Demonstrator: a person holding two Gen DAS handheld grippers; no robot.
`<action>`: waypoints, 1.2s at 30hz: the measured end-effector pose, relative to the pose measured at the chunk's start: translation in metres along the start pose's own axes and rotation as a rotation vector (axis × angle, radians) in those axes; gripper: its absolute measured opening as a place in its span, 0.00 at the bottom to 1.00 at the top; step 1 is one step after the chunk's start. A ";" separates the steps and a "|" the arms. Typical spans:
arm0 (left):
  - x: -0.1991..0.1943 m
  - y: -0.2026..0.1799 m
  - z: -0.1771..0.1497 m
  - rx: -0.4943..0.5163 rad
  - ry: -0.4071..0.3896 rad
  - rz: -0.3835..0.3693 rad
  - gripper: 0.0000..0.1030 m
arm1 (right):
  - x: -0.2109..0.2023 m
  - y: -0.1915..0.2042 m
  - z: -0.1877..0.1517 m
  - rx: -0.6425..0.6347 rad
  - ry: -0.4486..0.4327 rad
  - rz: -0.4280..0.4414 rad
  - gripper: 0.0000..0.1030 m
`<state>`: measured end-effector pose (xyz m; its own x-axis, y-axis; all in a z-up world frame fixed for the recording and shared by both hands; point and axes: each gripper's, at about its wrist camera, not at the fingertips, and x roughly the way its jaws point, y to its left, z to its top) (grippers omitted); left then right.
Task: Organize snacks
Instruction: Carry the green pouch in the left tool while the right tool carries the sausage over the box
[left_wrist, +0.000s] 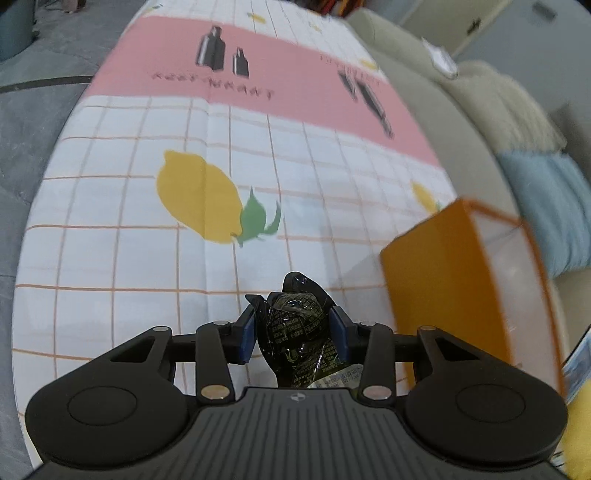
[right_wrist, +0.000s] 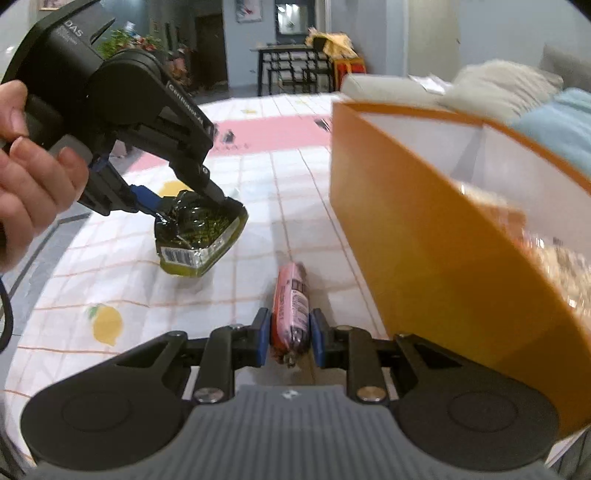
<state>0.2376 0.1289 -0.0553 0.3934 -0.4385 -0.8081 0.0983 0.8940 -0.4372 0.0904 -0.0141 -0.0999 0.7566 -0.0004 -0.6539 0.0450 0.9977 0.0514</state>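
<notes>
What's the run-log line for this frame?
left gripper: lifting dark green snack packet | right gripper: closed on pink sausage stick | orange box: right, open

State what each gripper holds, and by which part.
Left gripper: dark green snack packet, pinched at its top. Right gripper: pink sausage, near its end.

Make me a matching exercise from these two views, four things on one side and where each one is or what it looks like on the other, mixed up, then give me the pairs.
Things:
1. dark green snack packet
2. pink sausage
3. orange box
4. tablecloth

Descriptions:
A. white with a grid, lemons and a pink band
B. held lifted off the table in the left tongs
C. open-topped, standing at the right of the table
D. lying on the cloth between the pads of the right tongs

Pairs: 1-B, 2-D, 3-C, 4-A
</notes>
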 end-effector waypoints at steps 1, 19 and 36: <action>-0.007 0.002 0.001 -0.015 -0.018 -0.018 0.45 | -0.004 0.000 0.002 0.002 -0.009 0.011 0.20; -0.093 -0.039 0.002 -0.031 -0.233 -0.244 0.45 | -0.113 -0.058 0.066 0.205 -0.192 0.152 0.20; -0.068 -0.094 -0.016 0.104 -0.118 -0.364 0.45 | -0.082 -0.168 0.098 0.322 -0.010 -0.002 0.20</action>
<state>0.1873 0.0727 0.0343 0.4171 -0.7205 -0.5540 0.3409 0.6891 -0.6395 0.0845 -0.1885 0.0191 0.7627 -0.0042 -0.6467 0.2492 0.9246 0.2879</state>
